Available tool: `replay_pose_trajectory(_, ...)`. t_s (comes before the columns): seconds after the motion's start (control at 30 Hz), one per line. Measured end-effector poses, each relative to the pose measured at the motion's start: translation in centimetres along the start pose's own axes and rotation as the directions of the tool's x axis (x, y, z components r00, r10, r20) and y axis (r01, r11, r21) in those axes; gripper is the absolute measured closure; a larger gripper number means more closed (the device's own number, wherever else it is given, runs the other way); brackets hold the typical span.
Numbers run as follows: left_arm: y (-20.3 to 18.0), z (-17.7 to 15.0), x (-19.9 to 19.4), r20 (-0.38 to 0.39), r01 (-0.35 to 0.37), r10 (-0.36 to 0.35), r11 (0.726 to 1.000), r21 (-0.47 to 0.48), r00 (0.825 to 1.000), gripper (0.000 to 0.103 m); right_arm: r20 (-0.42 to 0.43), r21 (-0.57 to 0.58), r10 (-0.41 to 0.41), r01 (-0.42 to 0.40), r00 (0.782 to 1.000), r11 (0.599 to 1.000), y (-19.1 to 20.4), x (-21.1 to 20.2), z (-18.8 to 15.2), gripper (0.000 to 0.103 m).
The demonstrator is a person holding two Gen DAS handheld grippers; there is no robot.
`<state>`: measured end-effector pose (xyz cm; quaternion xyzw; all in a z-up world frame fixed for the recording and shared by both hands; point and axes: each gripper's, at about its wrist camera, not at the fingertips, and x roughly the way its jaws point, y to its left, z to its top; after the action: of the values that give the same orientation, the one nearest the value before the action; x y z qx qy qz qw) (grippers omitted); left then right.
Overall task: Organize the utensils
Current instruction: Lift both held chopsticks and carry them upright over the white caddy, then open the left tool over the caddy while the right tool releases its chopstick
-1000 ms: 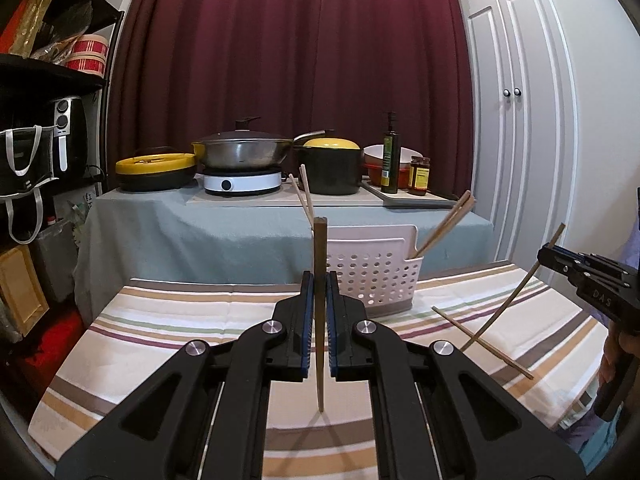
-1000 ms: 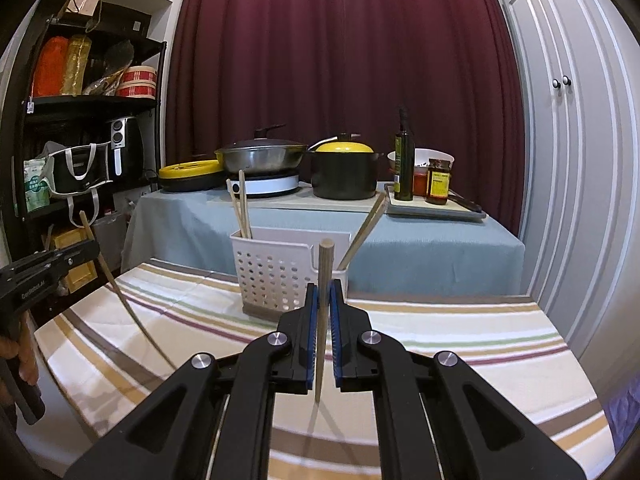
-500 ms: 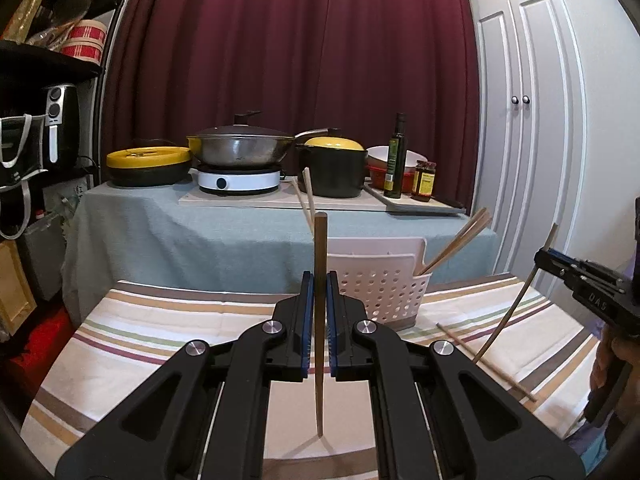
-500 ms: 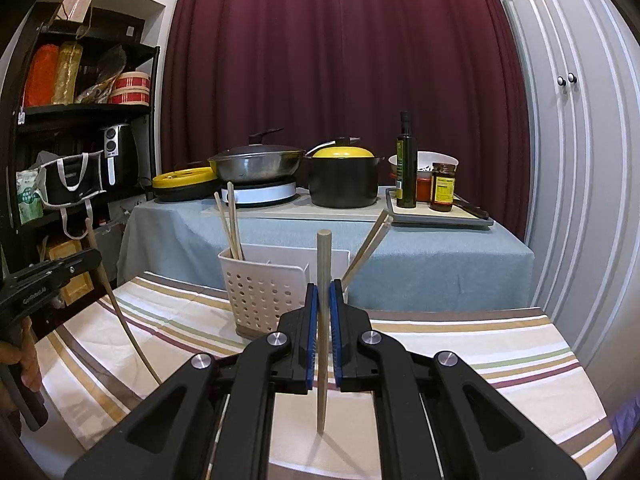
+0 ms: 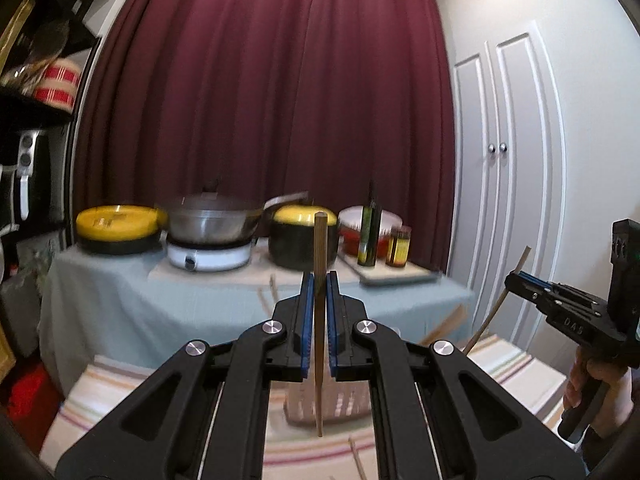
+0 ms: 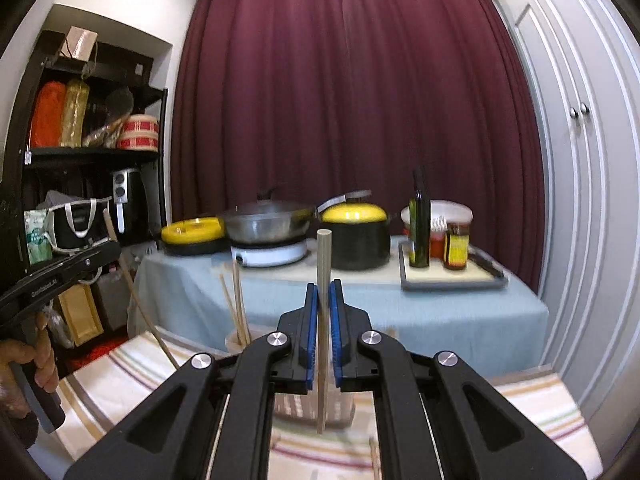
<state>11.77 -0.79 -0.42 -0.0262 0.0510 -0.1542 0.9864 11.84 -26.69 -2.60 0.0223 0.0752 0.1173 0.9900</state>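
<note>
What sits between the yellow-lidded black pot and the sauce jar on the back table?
In the right wrist view, a dark oil bottle stands between the black pot and the sauce jar, with a white-lidded red container behind it.

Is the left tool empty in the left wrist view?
No, the left tool is shut on an upright chopstick.

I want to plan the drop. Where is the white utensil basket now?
In both wrist views the white basket stands on the striped tablecloth, low and central, mostly hidden behind the closed grippers, with the blue-covered table behind.
</note>
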Motion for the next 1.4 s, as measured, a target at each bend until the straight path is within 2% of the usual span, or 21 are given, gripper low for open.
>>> replay_pose_trajectory(0.2, -0.2, 3.5, 3.5, 0.071, 0.017, -0.018, 1.0, 0.019, 0.997, 0.096, 0.057, -0.016, 0.007, -0.006, 0.998, 1.0, -0.3, 2.8, 2.6, 0.096)
replay_pose_trajectory(0.37, -0.2, 4.2, 7.0, 0.083, 0.008, -0.011, 1.0, 0.029, 0.997, 0.096, 0.057, -0.02, 0.003, -0.002, 0.998, 1.0, -0.6, 5.7, 3.3, 0.096)
replay_pose_trajectory(0.63, 0.2, 1.0, 11.4, 0.016, -0.006, 0.006, 1.0, 0.022, 1.0, 0.096, -0.031, -0.001, 0.003, -0.003, 1.0, 1.0, -1.1, 9.5, 0.4, 0.096)
replay_pose_trajectory(0.97, 1.3, -3.8, 14.3, -0.13, -0.008, 0.006, 1.0, -0.019, 0.991, 0.095, -0.117, 0.008, 0.002, -0.001, 0.993, 1.0, -1.2, 11.8, -2.8, 0.095)
replay_pose_trajectory(1.0, 1.3, -4.0, 14.3, -0.137, -0.004, 0.001, 1.0, -0.019, 0.991, 0.094, -0.118, 0.008, 0.006, -0.005, 0.993, 1.0, -1.1, 11.7, -2.9, 0.094)
replay_pose_trajectory(1.07, 1.1, -4.1, 14.0, -0.138, -0.004, 0.003, 1.0, -0.009, 0.99, 0.085, -0.114, 0.002, 0.004, -0.004, 0.994, 1.0, -1.1, 11.6, -2.8, 0.085)
replay_pose_trajectory(1.1, 0.9, -4.1, 13.9, -0.136, -0.005, 0.005, 1.0, -0.004, 0.991, 0.074, -0.105, -0.003, -0.001, 0.001, 0.994, 1.0, -1.0, 11.2, -2.6, 0.075)
replay_pose_trajectory(1.13, 0.8, -4.0, 13.5, -0.127, -0.006, 0.007, 1.0, 0.003, 0.992, 0.068, -0.1, -0.004, 0.0, 0.0, 0.995, 1.0, -1.0, 11.0, -2.6, 0.069)
replay_pose_trajectory(1.4, -0.3, -3.7, 10.4, -0.115, -0.008, 0.008, 1.0, 0.006, 0.993, 0.054, -0.061, -0.007, -0.013, 0.013, 0.998, 1.0, -1.0, 7.3, -2.0, 0.059)
